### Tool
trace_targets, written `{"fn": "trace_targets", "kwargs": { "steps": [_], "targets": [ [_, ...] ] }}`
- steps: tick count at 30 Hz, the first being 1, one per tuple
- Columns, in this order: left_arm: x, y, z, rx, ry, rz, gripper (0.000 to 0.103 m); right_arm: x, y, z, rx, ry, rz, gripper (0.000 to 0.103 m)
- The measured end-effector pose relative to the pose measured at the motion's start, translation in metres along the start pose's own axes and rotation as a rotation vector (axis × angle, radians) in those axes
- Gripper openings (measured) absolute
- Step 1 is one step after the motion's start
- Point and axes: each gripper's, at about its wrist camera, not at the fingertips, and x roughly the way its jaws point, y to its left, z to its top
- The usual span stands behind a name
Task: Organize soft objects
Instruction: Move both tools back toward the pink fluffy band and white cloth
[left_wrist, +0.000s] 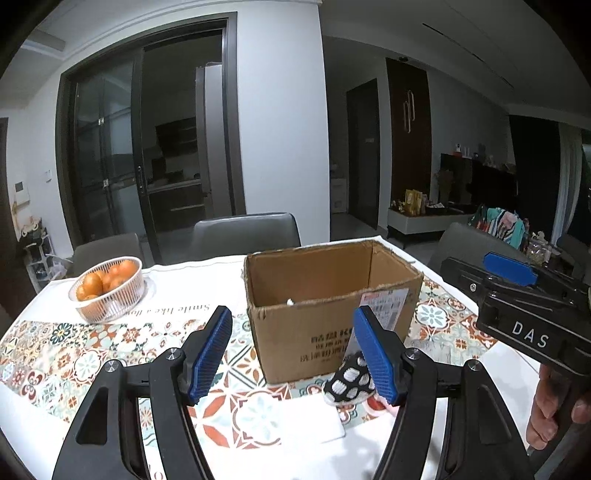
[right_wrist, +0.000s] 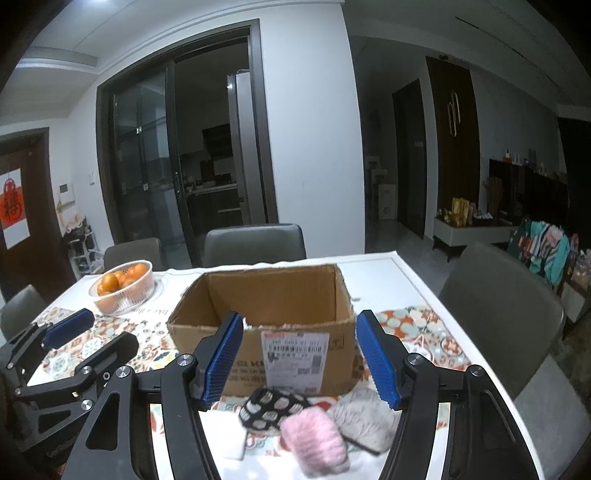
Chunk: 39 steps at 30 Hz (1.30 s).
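Left claw (left_wrist: 295, 354): jaws apart, nothing between the pads; the right pad's tip overlaps a black-and-white netted soft ball (left_wrist: 349, 378) in view, contact not clear. Right claw (right_wrist: 299, 354): jaws opening, nothing clamped; below the gap lie the same netted ball (right_wrist: 271, 406), a pink fuzzy roll (right_wrist: 317, 435) touching it, and a grey patterned cloth piece (right_wrist: 364, 424) just beside, under the right pad. A white folded pad (left_wrist: 312, 419) lies on the counter (left_wrist: 44, 402) nearer the left claw. All soft things sit on the near strip of the patterned cloth, just in front of the open cardboard box (right_wrist: 273, 317); near box wall upright, label facing the cameras, inside looks mostly bare. Both claws point slightly downward toward the box, side by side; a hand (left_wrist: 554, 410) grips the right tool's handle. Left of the box, open counter up to a clear basket of oranges (left_wrist: 109, 288). Beyond the far edge, grey chairs (right_wrist: 255, 243).
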Motion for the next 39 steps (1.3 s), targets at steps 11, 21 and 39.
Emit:
{"fn": "trace_targets", "kwargs": {
  "steps": [11, 21, 39],
  "targets": [
    [-0.01, -0.003, -0.029, -0.021, 0.034, 0.017, 0.068, -0.008, 0.0, -0.027, 0.033, 0.052, -0.007, 0.069],
    [-0.005, -0.005, -0.059, -0.045, 0.108, 0.002, 0.068, -0.003, -0.004, -0.056, 0.042, 0.142, -0.001, 0.069],
    [0.031, -0.009, -0.1, -0.025, 0.247, -0.022, 0.068, 0.023, -0.003, -0.095, 0.017, 0.285, -0.009, 0.069]
  ]
}}
